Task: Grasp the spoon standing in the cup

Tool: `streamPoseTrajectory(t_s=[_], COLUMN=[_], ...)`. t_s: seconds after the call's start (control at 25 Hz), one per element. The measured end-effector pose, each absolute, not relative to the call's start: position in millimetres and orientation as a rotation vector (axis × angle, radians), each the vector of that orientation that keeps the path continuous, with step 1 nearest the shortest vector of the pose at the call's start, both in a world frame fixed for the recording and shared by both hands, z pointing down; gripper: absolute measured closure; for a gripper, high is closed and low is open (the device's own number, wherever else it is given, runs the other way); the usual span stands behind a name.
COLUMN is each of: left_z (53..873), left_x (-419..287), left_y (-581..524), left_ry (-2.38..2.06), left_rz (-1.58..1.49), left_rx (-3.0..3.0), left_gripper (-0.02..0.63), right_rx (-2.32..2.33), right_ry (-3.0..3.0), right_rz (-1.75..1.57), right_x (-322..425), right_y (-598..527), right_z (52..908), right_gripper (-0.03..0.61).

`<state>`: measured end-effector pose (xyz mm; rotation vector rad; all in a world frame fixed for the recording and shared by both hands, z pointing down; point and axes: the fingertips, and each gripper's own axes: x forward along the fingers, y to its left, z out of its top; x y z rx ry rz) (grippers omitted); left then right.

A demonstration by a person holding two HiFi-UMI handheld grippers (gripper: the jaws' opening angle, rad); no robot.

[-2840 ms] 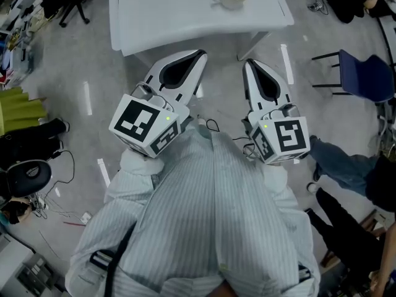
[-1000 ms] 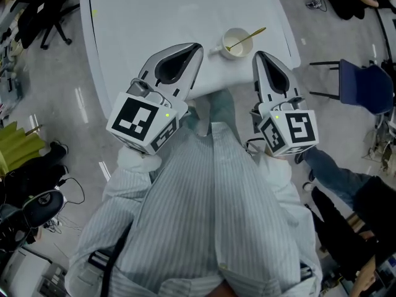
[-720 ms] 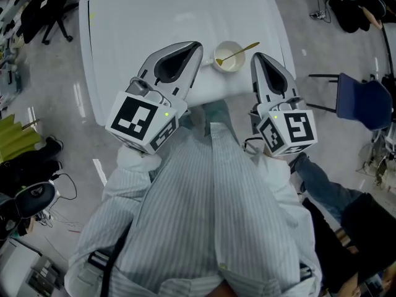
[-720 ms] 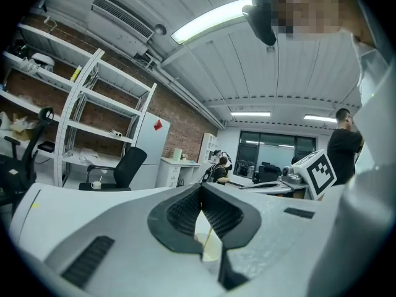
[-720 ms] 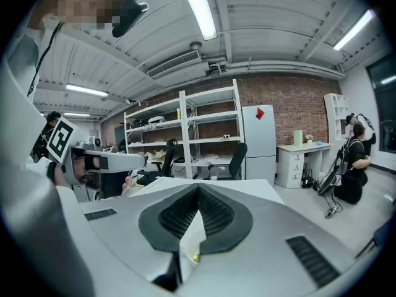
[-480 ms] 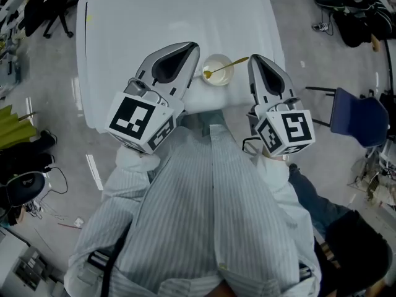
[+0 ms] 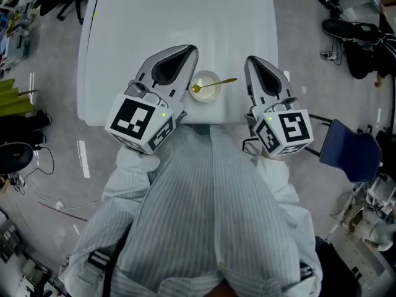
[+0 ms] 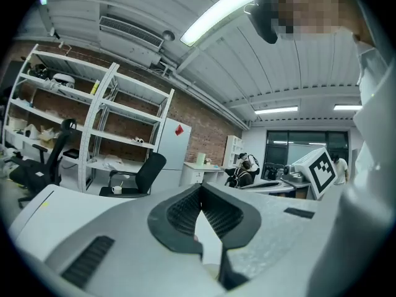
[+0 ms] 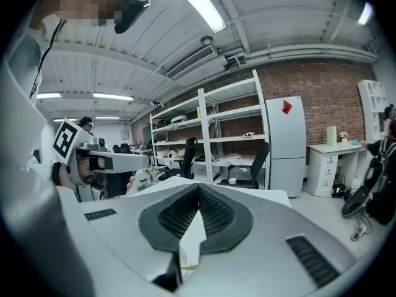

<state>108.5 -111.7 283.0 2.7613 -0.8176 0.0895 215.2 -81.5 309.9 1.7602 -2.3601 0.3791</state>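
Observation:
A white cup (image 7: 206,88) stands near the front edge of the white table (image 7: 154,23) in the head view. A gold spoon (image 7: 218,83) leans in it, its handle pointing right over the rim. My left gripper (image 7: 190,50) is just left of the cup, its jaws shut with nothing between them. My right gripper (image 7: 249,60) is to the right of the cup, near the spoon's handle end without touching it, also shut and empty. In the left gripper view (image 8: 201,187) and the right gripper view (image 9: 198,187) the dark pads meet at the tips; the cup is hidden below the jaws.
A blue chair (image 7: 349,156) stands on the floor at the right and dark bags (image 7: 362,39) lie beyond it. A black stool (image 7: 13,158) and cables are at the left. Metal shelves (image 9: 223,135) and office chairs line the far brick wall.
The table and cup have come closer and lower in the head view. Both grippers have advanced over the table's front edge and now flank the cup. Both stay shut.

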Motion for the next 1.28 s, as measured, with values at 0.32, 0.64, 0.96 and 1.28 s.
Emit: streamPoseTrajectory(t_s=[0.32, 0.64, 0.96, 1.28], left_z=[292, 294, 302, 322], left_x=[99, 91, 87, 85], left_y=[-117, -123, -124, -122], left_ry=[-0.917, -0.897, -0.885, -0.866], left_rz=[0.094, 0.105, 0.123, 0.153], left_rx=[2.720, 2.722, 2.715, 2.682], left_gripper=[0.606, 0.604, 0.606, 0.606], right_rx=[1.633, 1.642, 1.655, 1.626], right_ry=[-2.431, -2.429, -2.408, -2.387], right_rz=[0.392, 0.406, 0.443, 0.503], right_x=[198, 186, 185, 182], right_y=[-94, -101, -101, -96], right_z=[318, 317, 325, 345], right_gripper=[0.569, 0.569, 0.569, 0.568])
